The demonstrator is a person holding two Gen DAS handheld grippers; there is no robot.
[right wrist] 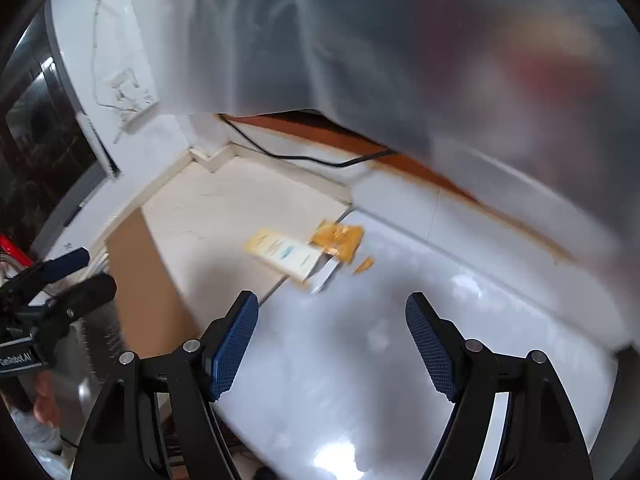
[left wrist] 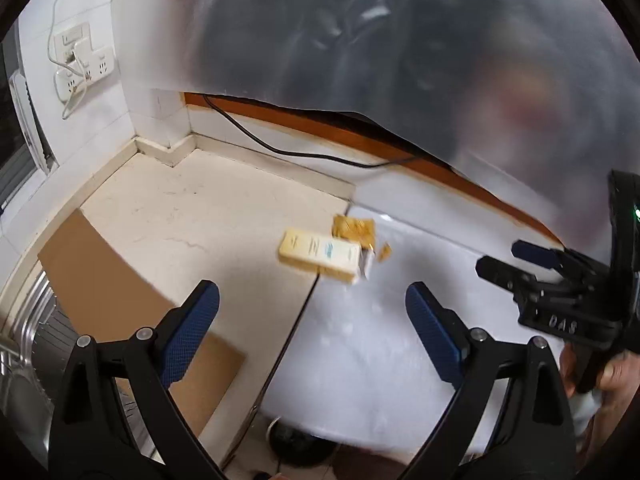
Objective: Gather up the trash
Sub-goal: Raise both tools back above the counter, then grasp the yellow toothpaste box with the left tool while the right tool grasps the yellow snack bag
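A cream carton [left wrist: 320,254] lies flat across the seam between a beige counter and a white tabletop [left wrist: 380,340]. Touching its far end is a crumpled yellow wrapper [left wrist: 354,230], with a small yellow scrap [left wrist: 385,251] beside it. My left gripper [left wrist: 312,308] hovers short of the carton, open and empty. In the right wrist view the carton [right wrist: 284,256], wrapper [right wrist: 338,238] and scrap [right wrist: 364,266] lie ahead of my right gripper [right wrist: 332,332], which is also open with nothing between its blue pads. Each gripper shows in the other's view: right gripper [left wrist: 500,258], left gripper [right wrist: 94,272].
A blurred translucent plastic sheet [left wrist: 400,40] hangs across the top of both views. A brown cardboard sheet [left wrist: 100,280] lies on the counter at left, beside a metal rack [left wrist: 24,340]. A black cable [left wrist: 300,152] runs along the back wall, and wall sockets [left wrist: 80,60] sit at upper left.
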